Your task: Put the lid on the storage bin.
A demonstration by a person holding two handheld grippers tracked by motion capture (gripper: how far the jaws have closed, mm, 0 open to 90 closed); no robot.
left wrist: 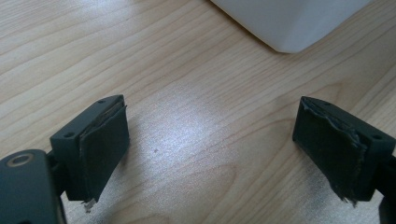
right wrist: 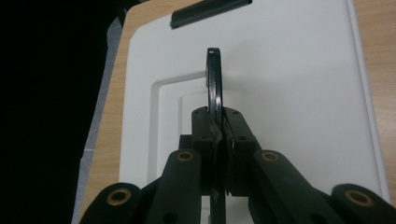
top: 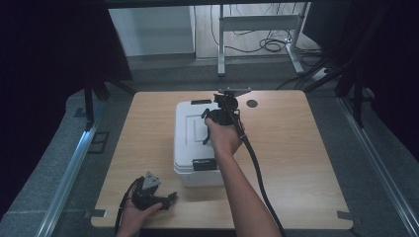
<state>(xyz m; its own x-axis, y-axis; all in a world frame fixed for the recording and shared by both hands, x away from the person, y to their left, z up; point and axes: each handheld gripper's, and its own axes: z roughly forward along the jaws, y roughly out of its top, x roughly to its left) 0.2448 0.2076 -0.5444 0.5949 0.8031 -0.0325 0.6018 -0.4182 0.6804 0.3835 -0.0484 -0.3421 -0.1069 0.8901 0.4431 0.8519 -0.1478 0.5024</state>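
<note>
Your wooden surface [top: 296,163] carries one white lidded box [top: 190,140], standing near its middle. Your right forearm crosses the box's near right corner and hides that part of it. The lid has two black latches, one at the far edge [top: 200,102] and one at the near edge [top: 204,164], and one thin black handle [right wrist: 215,88] standing up from its middle.

Your right tool [right wrist: 218,135] sits above the lid, its jaws clamped onto that handle; the handle's lower end is hidden behind the jaws.

Your left tool [left wrist: 210,140] rests low at the near left of the surface, just beside the box's near corner [left wrist: 289,23], which is cut off by the top of the left gripper view. Its jaws are spread wide with nothing between them.
</note>
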